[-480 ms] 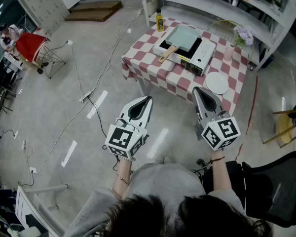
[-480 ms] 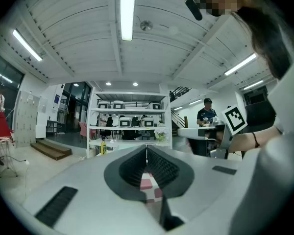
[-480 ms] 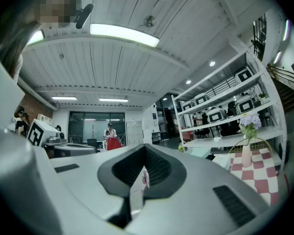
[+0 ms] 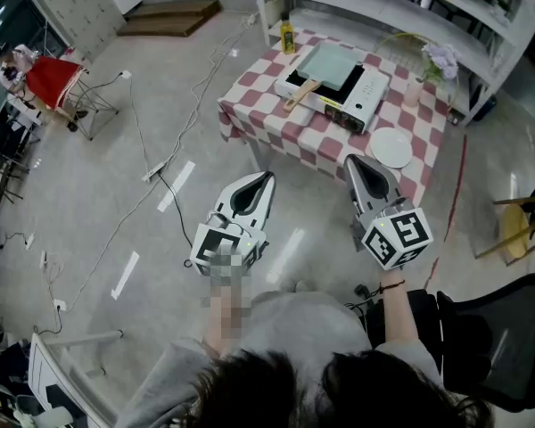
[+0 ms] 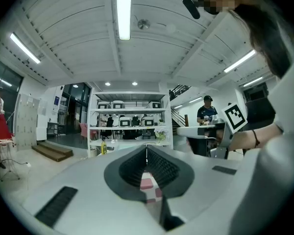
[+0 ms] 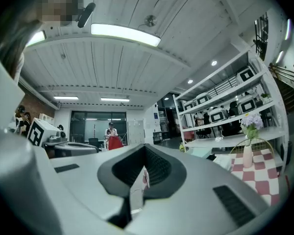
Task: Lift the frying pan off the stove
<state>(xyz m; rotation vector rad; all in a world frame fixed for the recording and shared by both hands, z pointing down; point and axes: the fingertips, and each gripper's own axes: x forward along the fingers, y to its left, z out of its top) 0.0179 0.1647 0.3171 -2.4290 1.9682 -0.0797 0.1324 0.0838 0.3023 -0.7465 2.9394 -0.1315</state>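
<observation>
I'm seeing a checked cloth (image 4: pixel 259 105) hanging in soft folds. The frying pan (image 4: pixel 328 64) is showing a pale matt face and what is probably a wooden handle (image 4: pixel 300 97); the stove (image 4: pixel 367 96) is looking smooth and white. The left gripper (image 4: pixel 266 178) and right gripper (image 4: pixel 352 160) are wearing matt grey plastic shells.

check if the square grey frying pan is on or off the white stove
On: the square grey frying pan lies flat atop the white stove, untouched.
</observation>
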